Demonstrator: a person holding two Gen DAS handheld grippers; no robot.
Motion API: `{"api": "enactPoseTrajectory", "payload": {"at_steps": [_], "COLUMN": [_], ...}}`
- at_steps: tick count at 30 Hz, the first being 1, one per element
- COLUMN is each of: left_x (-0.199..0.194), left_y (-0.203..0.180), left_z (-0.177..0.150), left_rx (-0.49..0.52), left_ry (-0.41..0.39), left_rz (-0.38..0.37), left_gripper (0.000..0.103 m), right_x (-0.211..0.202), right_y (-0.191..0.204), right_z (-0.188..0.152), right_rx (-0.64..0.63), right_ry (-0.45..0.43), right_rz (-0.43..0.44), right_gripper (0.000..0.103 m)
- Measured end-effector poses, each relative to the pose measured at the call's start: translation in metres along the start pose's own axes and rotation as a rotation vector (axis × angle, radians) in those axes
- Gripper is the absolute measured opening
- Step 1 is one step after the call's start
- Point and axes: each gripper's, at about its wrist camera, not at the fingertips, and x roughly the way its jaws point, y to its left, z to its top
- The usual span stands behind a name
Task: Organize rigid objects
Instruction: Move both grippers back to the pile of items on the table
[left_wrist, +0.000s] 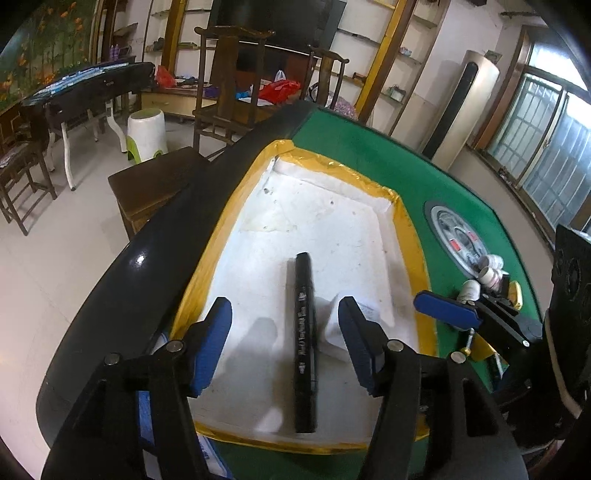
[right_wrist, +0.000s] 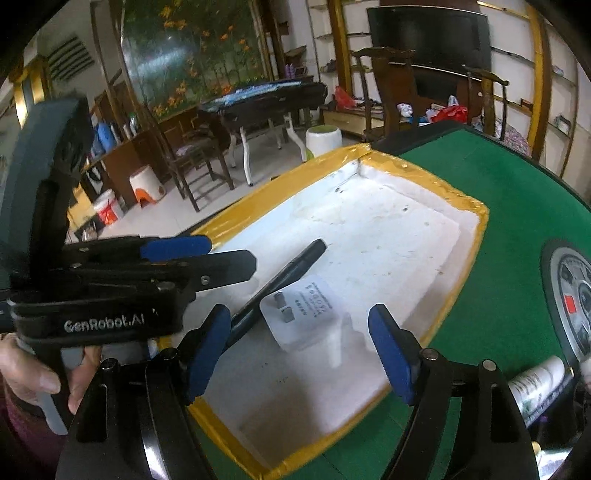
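Green felt covers the desk (left_wrist: 369, 155), where a white foam tray (left_wrist: 332, 221) edged in yellow tape already holds a black marker (left_wrist: 304, 343) and, just beside it, a white charger plug (right_wrist: 303, 317). My left gripper (left_wrist: 284, 343) straddles the marker with its jaws apart and not touching it; my right gripper (right_wrist: 299, 350) hangs open over the plug, holding nothing. Small bottles (left_wrist: 480, 277) lie outside the tray on the felt, so I judge the sorting only partly done.
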Motion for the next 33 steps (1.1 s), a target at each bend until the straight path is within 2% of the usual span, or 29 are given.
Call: {"api": "enactPoseTrajectory", "payload": {"at_steps": [8,10,16,20,24,28,30,33], "left_x": [-0.004,-0.006,-0.004,0.013,0.039,0.064,0.073,0.085], "left_y": [-0.038,-0.053,-0.114,-0.159,-0.197,-0.215,-0.215,-0.216], "left_z": [-0.002,-0.003,-0.008,-0.003,-0.001,-0.006,-0.006,-0.007], "left_rx": [0.09,0.128,0.282,0.375,0.444,0.488,0.487,0.485], "left_ry": [0.002,0.0,0.019,0.072,0.123,0.169,0.184,0.209], "left_rz": [-0.054,-0.075,-0.142,-0.183,-0.17,-0.132,-0.126,-0.118], "left_gripper": [0.059,0.059,0.059,0.059,0.059,0.059,0.059,0.059], "right_x": [-0.038,-0.057,-0.11,-0.141,-0.169,-0.181,-0.184,-0.186], "right_y": [-0.033,-0.044,-0.091,-0.145,-0.191,-0.223,-0.235,-0.249], "right_z": [-0.015,-0.02,-0.035,-0.054,-0.074,-0.094,-0.101,-0.107], "right_rx": [0.099,0.125,0.187,0.336,0.495,0.616,0.675,0.747], "right_ry": [-0.061,-0.105,-0.208,-0.268,-0.309,-0.293,-0.287,-0.304], "right_rz": [-0.018,-0.025,-0.146,-0.193,-0.248,-0.327,-0.312,-0.243], "right_gripper": [0.073,0.073,0.073,0.073,0.073,0.072,0.072,0.072]}}
